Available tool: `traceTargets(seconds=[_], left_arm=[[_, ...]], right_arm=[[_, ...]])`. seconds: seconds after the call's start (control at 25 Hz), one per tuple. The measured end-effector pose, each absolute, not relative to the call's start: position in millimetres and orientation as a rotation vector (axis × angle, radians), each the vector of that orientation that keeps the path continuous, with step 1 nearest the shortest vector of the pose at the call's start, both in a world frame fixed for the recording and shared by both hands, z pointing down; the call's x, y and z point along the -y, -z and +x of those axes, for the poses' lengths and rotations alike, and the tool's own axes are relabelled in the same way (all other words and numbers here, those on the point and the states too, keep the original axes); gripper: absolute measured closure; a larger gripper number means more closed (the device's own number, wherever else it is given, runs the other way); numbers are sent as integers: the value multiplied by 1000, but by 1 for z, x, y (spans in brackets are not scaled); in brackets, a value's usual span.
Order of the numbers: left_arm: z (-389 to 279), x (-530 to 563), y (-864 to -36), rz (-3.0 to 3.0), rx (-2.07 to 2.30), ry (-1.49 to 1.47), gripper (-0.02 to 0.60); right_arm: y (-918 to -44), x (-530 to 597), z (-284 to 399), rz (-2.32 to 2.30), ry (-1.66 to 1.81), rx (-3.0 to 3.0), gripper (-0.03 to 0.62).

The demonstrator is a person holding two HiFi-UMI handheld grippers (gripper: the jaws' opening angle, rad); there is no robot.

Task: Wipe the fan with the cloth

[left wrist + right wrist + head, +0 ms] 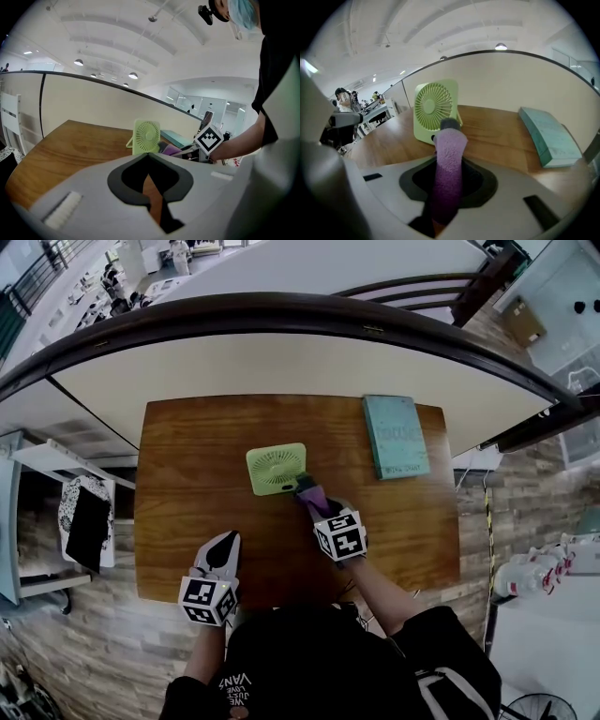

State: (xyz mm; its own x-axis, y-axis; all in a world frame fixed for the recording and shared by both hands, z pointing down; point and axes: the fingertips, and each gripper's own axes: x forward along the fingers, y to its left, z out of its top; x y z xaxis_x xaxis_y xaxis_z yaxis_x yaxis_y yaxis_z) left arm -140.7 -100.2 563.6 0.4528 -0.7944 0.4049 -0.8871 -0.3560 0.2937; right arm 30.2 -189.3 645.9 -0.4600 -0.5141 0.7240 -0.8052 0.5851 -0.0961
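Observation:
A small light-green fan [276, 470] stands upright in the middle of the wooden table [187, 484]. My right gripper [307, 487] is shut on a purple cloth [316, 497], and the cloth's end sits against the fan's near right corner. In the right gripper view the cloth [449, 164] sticks out from the shut jaws of the right gripper [449, 136] toward the fan [435, 110] and covers its lower right grille. My left gripper [225, 542] hovers near the table's front edge, shut and empty. From the left gripper [148, 154], the fan [146, 136] stands well ahead.
A teal book [395, 435] lies at the table's back right, to the right of the fan. A curved partition [300, 352] runs behind the table. A white shelf unit [56, 512] with dark items stands to the left, and white bottles [534, 570] to the right.

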Motion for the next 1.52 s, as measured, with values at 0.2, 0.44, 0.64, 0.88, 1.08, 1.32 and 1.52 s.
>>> traceTargets(seconds=[0.2, 0.44, 0.64, 0.88, 1.08, 1.32, 1.52], left_arm=[[-137, 98, -562, 2236, 1421, -259, 572], [-138, 99, -555, 2234, 1459, -242, 572], [-137, 99, -543, 2248, 1495, -213, 572], [-132, 95, -527, 2253, 1538, -177, 572], [-128, 89, -515, 2253, 1578, -147, 572], [-120, 75, -500, 2253, 1620, -116, 572], [-113, 61, -489, 2252, 1656, -102, 572]], right_arm=[[-640, 185, 37, 1056, -583, 2166, 496], [-612, 178, 35, 1059, -578, 2238, 496], [-581, 170, 34, 1060, -552, 2308, 496], [-546, 163, 36, 1063, -527, 2389, 496], [-513, 151, 34, 1050, -512, 2488, 496], [-479, 128, 32, 975, -491, 2602, 496], [-469, 111, 37, 928, -512, 2657, 496]])
